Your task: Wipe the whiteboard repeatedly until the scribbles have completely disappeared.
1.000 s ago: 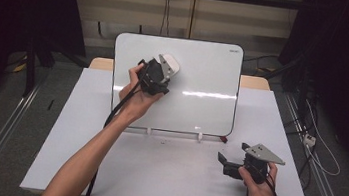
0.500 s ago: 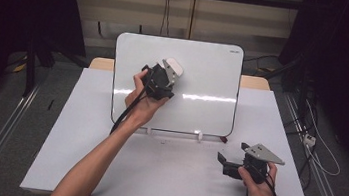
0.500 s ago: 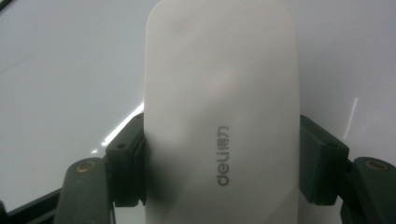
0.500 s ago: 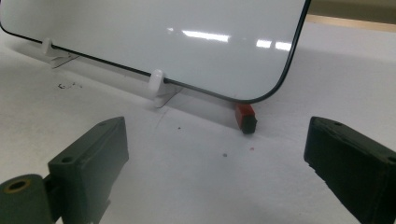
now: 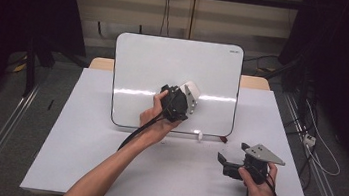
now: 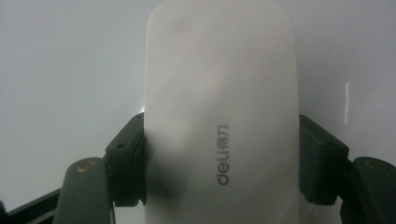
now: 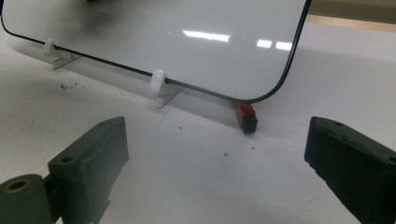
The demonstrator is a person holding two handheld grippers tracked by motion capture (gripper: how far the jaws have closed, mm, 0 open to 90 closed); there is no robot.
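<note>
A white board eraser point(image 6: 219, 116) with a grey "deli" mark is clamped between the two black jaws of my left gripper point(image 6: 222, 158), which is shut on it. In the high view the eraser point(image 5: 191, 91) is pressed flat against the lower middle of the upright whiteboard point(image 5: 177, 60), with my left gripper point(image 5: 186, 99) behind it in a hand. My right gripper point(image 5: 233, 154) rests low over the table at the front right, its jaws wide apart and nothing between them point(image 7: 215, 154).
The whiteboard point(image 7: 154, 32) stands on small white clip feet point(image 7: 158, 83) on a white table point(image 5: 82, 137). A small red and black piece point(image 7: 246, 116) lies at the board's lower right corner, just ahead of my right gripper.
My left gripper has slid the eraser down and to the right across the board, from the upper left area to the lower middle. The right gripper has kept still.
</note>
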